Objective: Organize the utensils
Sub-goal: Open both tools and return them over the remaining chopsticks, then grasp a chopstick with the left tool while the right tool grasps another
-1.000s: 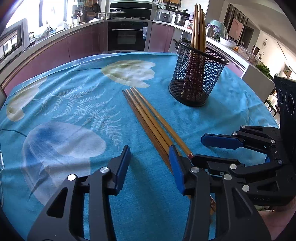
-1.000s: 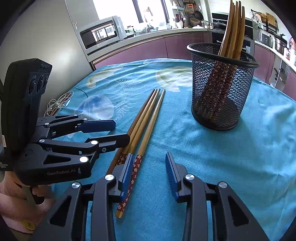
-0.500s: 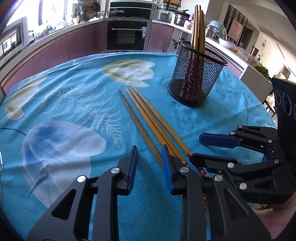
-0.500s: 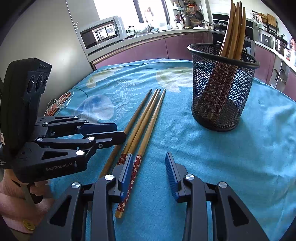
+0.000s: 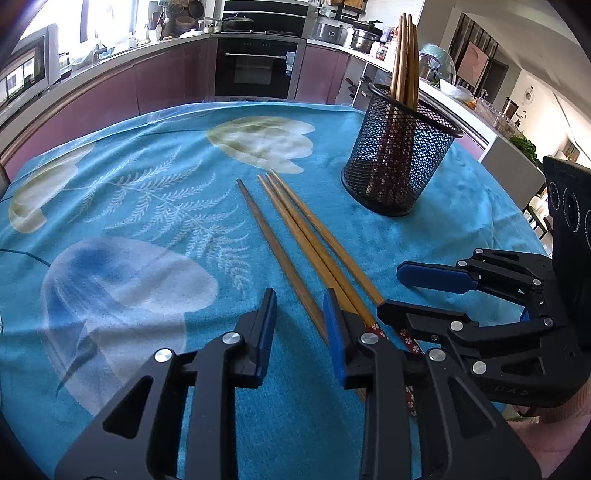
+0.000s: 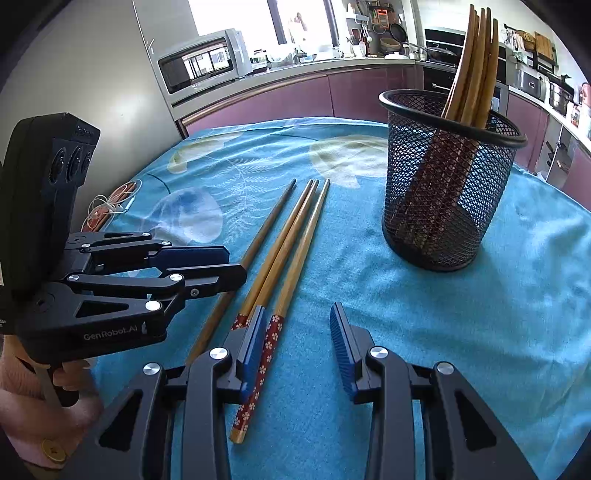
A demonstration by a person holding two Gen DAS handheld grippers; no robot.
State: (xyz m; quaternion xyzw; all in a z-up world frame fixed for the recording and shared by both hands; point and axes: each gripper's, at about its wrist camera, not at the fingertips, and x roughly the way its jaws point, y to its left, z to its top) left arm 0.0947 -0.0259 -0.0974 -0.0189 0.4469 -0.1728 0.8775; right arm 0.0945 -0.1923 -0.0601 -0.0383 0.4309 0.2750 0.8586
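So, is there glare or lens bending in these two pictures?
Left wrist view: window blown out white, counter edge bowed, corners black. Right wrist view: window also overexposed, mesh holder sharp, chopsticks in it curve near the frame edge.

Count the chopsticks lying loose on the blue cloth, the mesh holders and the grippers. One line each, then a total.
loose chopsticks: 4, one lying apart from the other three
mesh holder: 1, standing upright with more chopsticks inside, not counted here
grippers: 2, the left gripper and the right gripper
Total: 7
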